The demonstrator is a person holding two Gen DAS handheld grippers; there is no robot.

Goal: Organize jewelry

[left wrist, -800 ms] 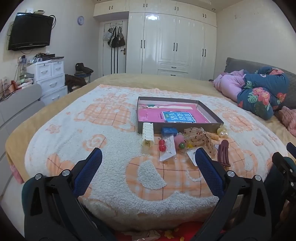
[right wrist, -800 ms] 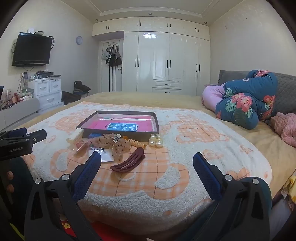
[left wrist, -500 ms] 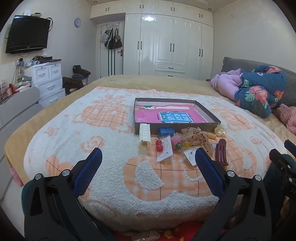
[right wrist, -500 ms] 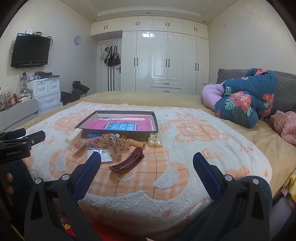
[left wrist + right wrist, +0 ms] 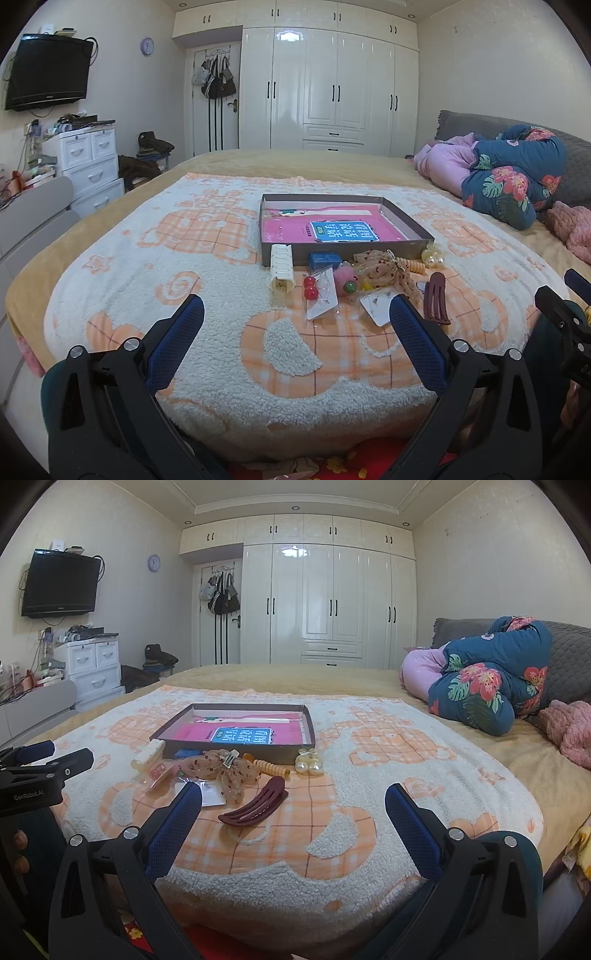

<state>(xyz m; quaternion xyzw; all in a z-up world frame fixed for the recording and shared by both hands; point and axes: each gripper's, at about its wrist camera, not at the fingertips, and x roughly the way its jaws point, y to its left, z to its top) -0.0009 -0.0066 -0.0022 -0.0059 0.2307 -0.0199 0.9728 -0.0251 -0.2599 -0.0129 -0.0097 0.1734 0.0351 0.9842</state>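
A shallow grey box with a pink liner (image 5: 413,230) (image 5: 309,723) lies on the bed. In front of it lie a white comb clip (image 5: 281,266), red bead earrings on a clear card (image 5: 310,288), a pink pompom (image 5: 344,277), a dotted mesh bow (image 5: 384,266) (image 5: 221,771), pearl earrings (image 5: 433,255) (image 5: 309,765) and a maroon claw clip (image 5: 436,302) (image 5: 255,808). My left gripper (image 5: 295,325) is open and empty, short of the pile. My right gripper (image 5: 293,812) is open and empty, near the claw clip.
The items rest on an orange and white fleece blanket (image 5: 207,258). Folded floral and pink quilts (image 5: 487,679) lie at the right. A white drawer unit (image 5: 85,162) and a grey bench stand left of the bed. Wardrobes line the far wall.
Both grippers have tilted slightly upward, so the box and pile sit a little lower in view. Both stay open and empty. Nothing on the bed has moved.
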